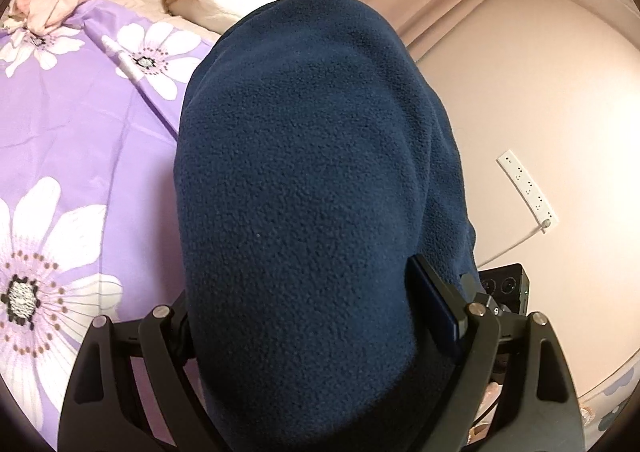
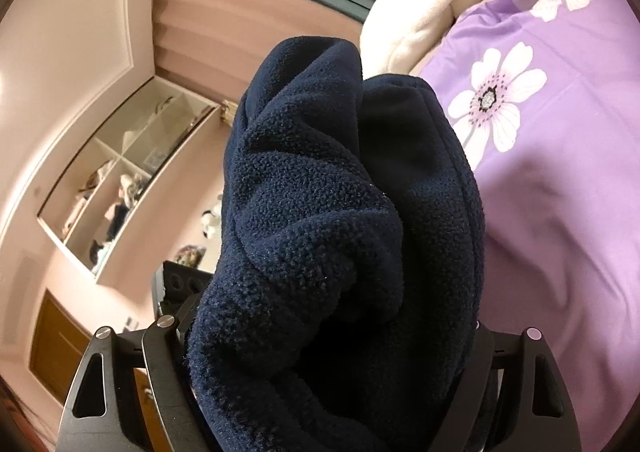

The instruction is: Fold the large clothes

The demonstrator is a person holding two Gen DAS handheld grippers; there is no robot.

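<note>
Purple bedding with big white daisies covers the bed (image 1: pixel 80 124), and above it hangs the fleece (image 1: pixel 304 180), a navy garment lifted clear of the sheet and bunched in front of both cameras. It looks thick, soft and floppy, light enough to lift but bulky, so it will sag and crumple wherever it is not held; I'd judge a hem, shoulder seam or corner the best hold, not a fistful of the middle.

The left gripper (image 1: pixel 320 332) has its fingers closed on a smooth, broad fold of fleece, one blue pad (image 1: pixel 434 302) showing against the cloth. The right gripper (image 2: pixel 332 336) likewise has its fingers clamped on the fleece, here a crumpled wad with a stitched edge running down its right side.

The left view alone shows pink clothes (image 1: pixel 64 0) heaped at the bed's far corner and a power strip (image 1: pixel 528 188) on the wall. Only the right view shows a wall shelf (image 2: pixel 120 180). Both catch a white plush (image 2: pixel 424 8) at the bed's far edge.
</note>
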